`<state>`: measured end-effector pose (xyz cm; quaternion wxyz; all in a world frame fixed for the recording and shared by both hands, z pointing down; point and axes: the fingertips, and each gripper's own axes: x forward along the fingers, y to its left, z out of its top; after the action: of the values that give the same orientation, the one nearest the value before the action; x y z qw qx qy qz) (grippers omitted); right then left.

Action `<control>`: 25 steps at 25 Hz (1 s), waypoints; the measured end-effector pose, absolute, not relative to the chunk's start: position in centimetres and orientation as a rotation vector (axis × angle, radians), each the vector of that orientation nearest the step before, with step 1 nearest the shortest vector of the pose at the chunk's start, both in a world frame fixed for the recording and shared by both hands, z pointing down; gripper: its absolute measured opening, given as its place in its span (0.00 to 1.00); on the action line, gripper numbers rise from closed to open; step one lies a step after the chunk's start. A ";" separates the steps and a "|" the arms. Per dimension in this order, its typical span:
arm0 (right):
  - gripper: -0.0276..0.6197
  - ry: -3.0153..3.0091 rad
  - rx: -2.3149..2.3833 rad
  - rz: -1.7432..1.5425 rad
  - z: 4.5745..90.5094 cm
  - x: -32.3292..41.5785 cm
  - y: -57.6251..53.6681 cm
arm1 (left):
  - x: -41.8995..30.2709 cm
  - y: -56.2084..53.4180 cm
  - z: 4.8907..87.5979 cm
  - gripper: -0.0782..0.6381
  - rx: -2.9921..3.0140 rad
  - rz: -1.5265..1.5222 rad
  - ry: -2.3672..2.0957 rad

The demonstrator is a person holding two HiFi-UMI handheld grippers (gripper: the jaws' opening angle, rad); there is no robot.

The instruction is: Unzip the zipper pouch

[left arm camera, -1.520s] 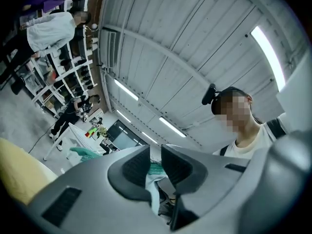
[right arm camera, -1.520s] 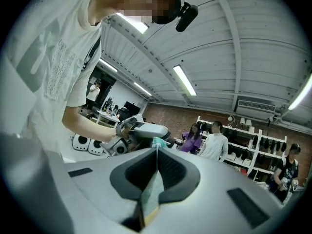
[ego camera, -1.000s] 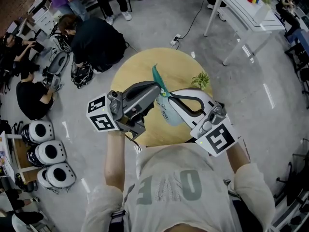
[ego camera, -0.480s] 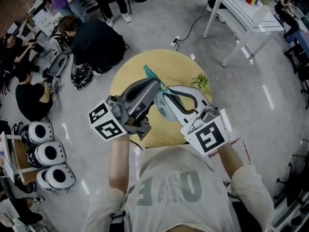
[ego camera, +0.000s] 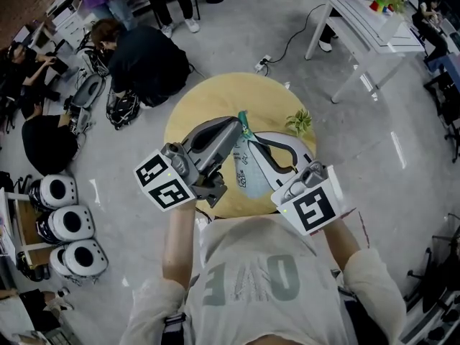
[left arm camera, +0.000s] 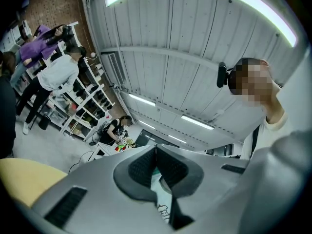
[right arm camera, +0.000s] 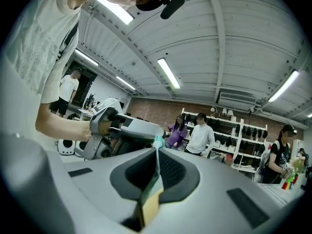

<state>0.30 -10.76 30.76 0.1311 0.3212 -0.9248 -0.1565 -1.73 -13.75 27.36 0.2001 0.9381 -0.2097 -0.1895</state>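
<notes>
Both grippers are up off the round table (ego camera: pixel 188 113) with the zipper pouch (ego camera: pixel 246 169) hanging between them in mid-air, its teal top edge (ego camera: pixel 243 118) poking upward. In the left gripper view the left gripper (left arm camera: pixel 156 155) has its jaws pressed tight together on pale printed fabric — that's the pouch body, pinched flat. The right gripper (right arm camera: pixel 157 160) has just been closing its jaws, and in its own view they now clamp a thin strip with a teal tip; whether that is the zipper pull or only the top seam I cannot tell. From the head view the two noses nearly meet at the pouch's upper end, left gripper (ego camera: pixel 236 126) and right gripper (ego camera: pixel 253 141) just beside each other. This looks like a light, floppy thing — thin cloth that folds and sags, so it will give no resistance of its own. My read: one side must anchor the fabric close to the zipper end while the other takes the small pull tab itself, or the cloth simply bunches.
</notes>
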 end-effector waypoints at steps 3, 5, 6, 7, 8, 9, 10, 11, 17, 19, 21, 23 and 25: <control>0.09 -2.740 0.975 -0.432 30.0 0.9 -10.5 | -1.6 -14.5 28.5 0.15 2.642 -0.439 -0.710; 0.09 -2.830 1.047 -0.391 28.9 1.2 -10.2 | -2.6 -15.3 29.8 0.15 2.619 -0.390 -0.810; 0.09 -2.842 1.057 -0.385 28.8 1.2 -9.9 | -3.3 -15.5 30.2 0.15 2.600 -0.396 -0.837; 0.09 -2.837 1.052 -0.388 28.9 1.2 -9.7 | -4.0 -15.5 30.5 0.15 2.587 -0.405 -0.858; 0.09 -2.828 1.040 -0.395 29.1 1.1 -9.5 | -4.5 -15.6 30.7 0.15 2.580 -0.409 -0.875; 0.09 -2.817 1.027 -0.402 29.3 1.0 -9.3 | -4.9 -15.6 30.9 0.15 2.575 -0.408 -0.890; 0.09 -2.811 1.017 -0.407 29.5 1.1 -9.0 | -5.1 -15.6 31.2 0.15 2.570 -0.403 -0.904; 0.09 -2.812 1.013 -0.405 29.6 1.2 -8.8 | -5.2 -15.7 31.5 0.15 2.563 -0.393 -0.920; 0.09 -2.857 1.023 -0.363 29.3 2.7 -7.7 | -6.1 -16.4 33.2 0.15 2.519 -0.363 -1.012; 0.09 -2.855 1.024 -0.360 28.9 2.5 -7.3 | -7.2 -16.5 33.3 0.15 2.511 -0.363 -1.033; 0.09 -2.857 1.030 -0.359 28.5 2.5 -7.2 | -8.1 -16.9 33.3 0.15 2.501 -0.365 -1.052; 0.09 -2.866 1.030 -0.358 28.2 2.6 -7.3 | -8.5 -17.4 33.5 0.15 2.491 -0.364 -1.065; 0.09 -2.867 1.019 -0.362 28.1 2.7 -7.3 | -8.5 -17.6 33.6 0.15 2.486 -0.365 -1.064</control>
<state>2.73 -7.26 28.13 0.0387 0.3324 -0.9349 -0.1179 -8.52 -17.61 33.56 0.2049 0.8918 -0.3816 -0.1308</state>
